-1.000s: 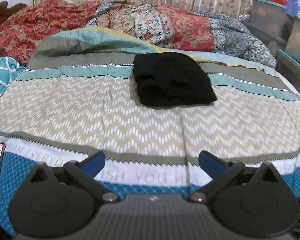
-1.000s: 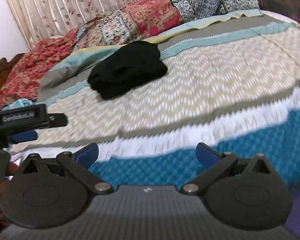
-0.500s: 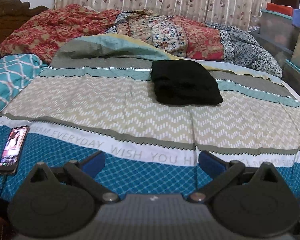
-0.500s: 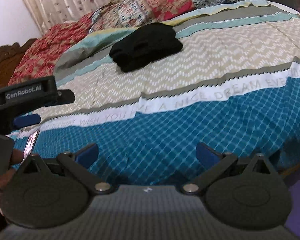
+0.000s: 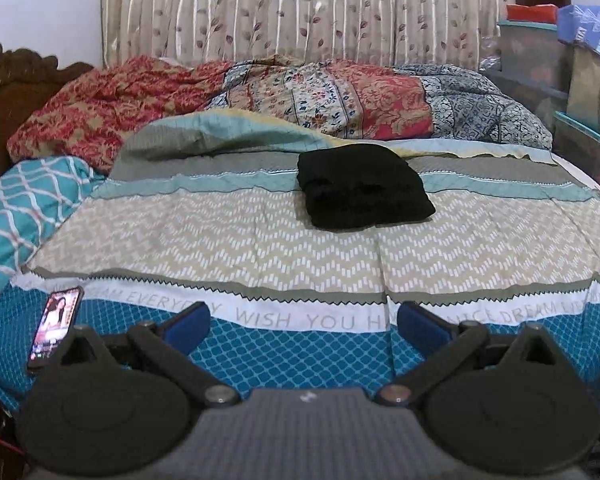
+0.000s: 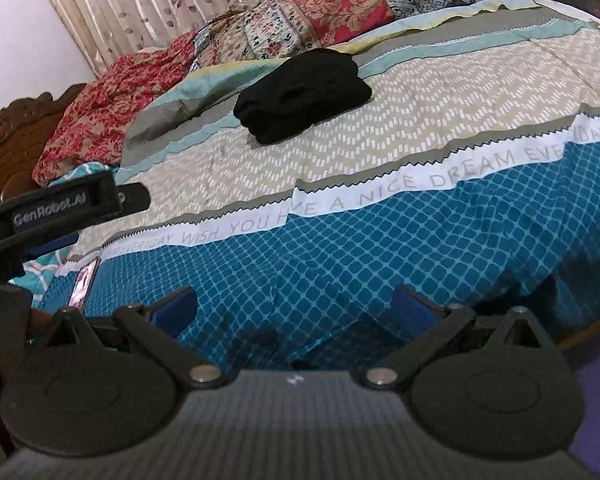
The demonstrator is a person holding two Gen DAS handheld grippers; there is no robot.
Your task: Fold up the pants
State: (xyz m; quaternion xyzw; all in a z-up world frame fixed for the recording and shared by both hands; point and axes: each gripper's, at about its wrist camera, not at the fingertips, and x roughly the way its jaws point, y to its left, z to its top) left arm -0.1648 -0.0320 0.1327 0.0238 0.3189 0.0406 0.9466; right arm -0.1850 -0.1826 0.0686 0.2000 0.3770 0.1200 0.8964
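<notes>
The black pants (image 5: 362, 186) lie folded in a compact bundle on the bed's patterned cover, far ahead of both grippers; they also show in the right wrist view (image 6: 302, 96). My left gripper (image 5: 304, 322) is open and empty, held back over the blue front band of the cover. My right gripper (image 6: 294, 308) is open and empty, near the bed's front edge. The left gripper's body (image 6: 60, 206) shows at the left of the right wrist view.
A phone (image 5: 54, 320) with a lit screen lies on the cover's front left; it also shows in the right wrist view (image 6: 84, 282). Rumpled red and floral quilts (image 5: 300, 96) pile at the head. Storage boxes (image 5: 560, 64) stand at the right. A teal pillow (image 5: 20, 208) lies left.
Both grippers have pulled back from the bed, so the folded pants look farther away. The phone has come into fuller view. Both stay open.
</notes>
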